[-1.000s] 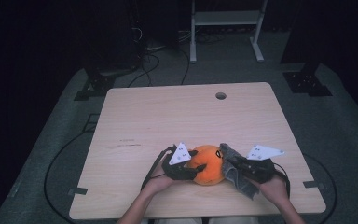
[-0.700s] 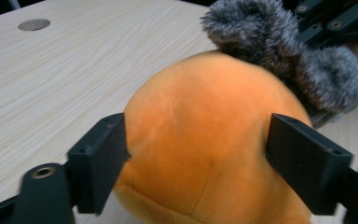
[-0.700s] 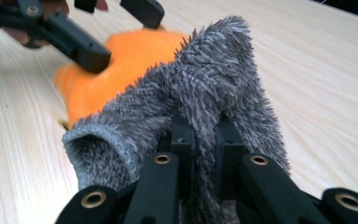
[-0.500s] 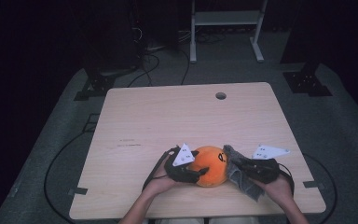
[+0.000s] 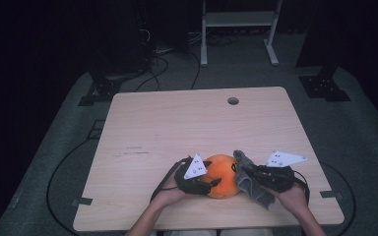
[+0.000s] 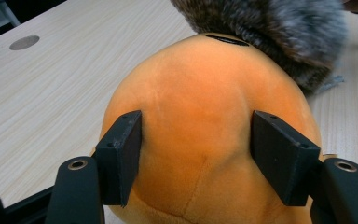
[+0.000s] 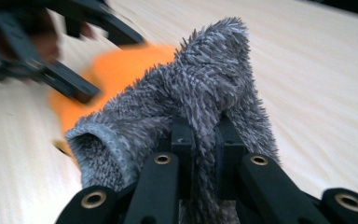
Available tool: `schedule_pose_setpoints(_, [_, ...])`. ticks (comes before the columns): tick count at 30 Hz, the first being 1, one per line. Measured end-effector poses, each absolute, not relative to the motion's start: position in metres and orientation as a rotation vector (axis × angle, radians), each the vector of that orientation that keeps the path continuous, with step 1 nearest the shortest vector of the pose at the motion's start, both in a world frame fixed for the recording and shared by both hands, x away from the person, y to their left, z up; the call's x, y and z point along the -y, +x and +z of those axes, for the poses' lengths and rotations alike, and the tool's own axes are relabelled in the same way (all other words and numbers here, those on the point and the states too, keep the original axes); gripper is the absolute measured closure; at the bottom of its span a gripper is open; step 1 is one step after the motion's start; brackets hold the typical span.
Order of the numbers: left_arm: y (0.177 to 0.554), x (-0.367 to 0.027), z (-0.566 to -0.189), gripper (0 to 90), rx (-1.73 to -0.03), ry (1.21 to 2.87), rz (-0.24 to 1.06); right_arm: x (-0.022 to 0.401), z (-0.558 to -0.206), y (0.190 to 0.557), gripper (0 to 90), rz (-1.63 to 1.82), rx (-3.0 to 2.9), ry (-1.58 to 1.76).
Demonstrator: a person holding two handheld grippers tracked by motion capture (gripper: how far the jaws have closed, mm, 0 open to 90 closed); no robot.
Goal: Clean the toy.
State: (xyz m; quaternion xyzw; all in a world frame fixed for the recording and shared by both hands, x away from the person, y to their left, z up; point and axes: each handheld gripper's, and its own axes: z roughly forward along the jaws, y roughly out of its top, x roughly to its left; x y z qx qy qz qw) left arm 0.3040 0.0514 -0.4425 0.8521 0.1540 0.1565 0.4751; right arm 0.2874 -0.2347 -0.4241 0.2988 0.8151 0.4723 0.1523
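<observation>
Wiping looks to be the step in hand: the person steadies an orange plush ball [image 5: 222, 175] near the front edge of the table [image 5: 177, 123] while a fuzzy grey cloth [image 5: 252, 183] is brought against its right side. The left gripper [image 6: 196, 156] straddles the ball, its jaws pressed into the soft sides; they have just been closing a little on it. The right gripper [image 7: 206, 140] has its jaws pinched together on a fold of the cloth, which stands up above them and drapes toward the ball. The next move probably calls for dragging the cloth across the ball's surface while the left grip keeps it from rolling. No container is on the table; a round hole [image 5: 233, 101] sits near its far edge.
</observation>
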Motion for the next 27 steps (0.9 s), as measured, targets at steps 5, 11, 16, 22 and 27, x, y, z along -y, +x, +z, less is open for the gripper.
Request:
schedule_pose_setpoints(5, [0.31,-0.06,-0.432,24.3,-0.413,2.021,0.256,0.224,-0.427,0.285,80.8,1.309,-2.369,0.784])
schedule_pose_setpoints(11, [0.322,-0.065,-0.43,7.0,-0.553,2.033,0.248,0.23,-0.43,0.28,80.8,1.306,-2.389,0.749])
schedule_pose_setpoints(16, [0.317,-0.058,-0.441,20.1,-0.497,2.061,0.207,0.232,-0.432,0.277,80.8,1.308,-2.415,0.74])
schedule_pose_setpoints(22, [0.303,-0.052,-0.435,36.3,-0.345,2.078,0.355,0.235,-0.413,0.273,80.7,1.372,-2.353,0.725])
schedule_pose_setpoints(27, [0.295,-0.049,-0.425,41.4,-0.218,2.05,0.511,0.231,-0.412,0.273,80.7,1.34,-2.346,0.725])
